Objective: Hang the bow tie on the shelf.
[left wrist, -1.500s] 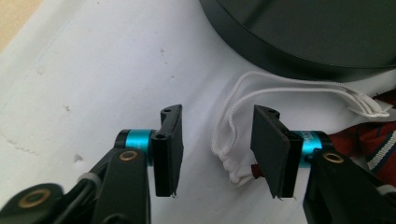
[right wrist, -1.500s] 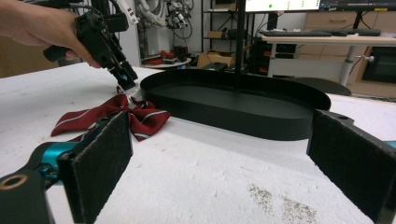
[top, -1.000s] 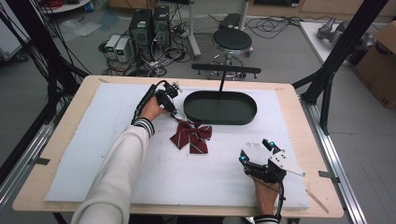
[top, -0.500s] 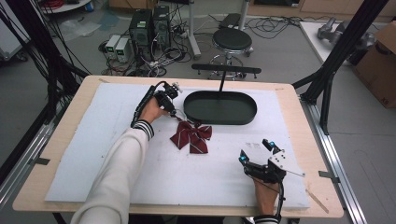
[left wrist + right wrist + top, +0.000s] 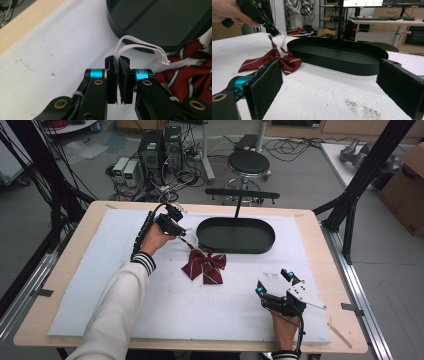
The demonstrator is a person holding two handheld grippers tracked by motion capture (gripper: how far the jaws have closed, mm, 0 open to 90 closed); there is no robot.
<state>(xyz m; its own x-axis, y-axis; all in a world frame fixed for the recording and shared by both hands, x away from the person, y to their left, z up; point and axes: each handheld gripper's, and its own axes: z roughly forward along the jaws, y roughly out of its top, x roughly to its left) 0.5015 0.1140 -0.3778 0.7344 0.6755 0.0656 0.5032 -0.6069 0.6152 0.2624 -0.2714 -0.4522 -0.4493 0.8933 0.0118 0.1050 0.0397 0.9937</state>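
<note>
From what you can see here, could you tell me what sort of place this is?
Probably a robotics lab or workshop: desktop computers and tangled cables on the floor, a black frame around the table, monitors behind.

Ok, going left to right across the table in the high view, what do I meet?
Left gripper, shut on the bow tie's white strap → red striped bow tie → black oval tray → right gripper, jaws open, near the front edge.

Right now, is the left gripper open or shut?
Shut. The left gripper has its pads pressed together on the white strap of the red bow tie.
</note>
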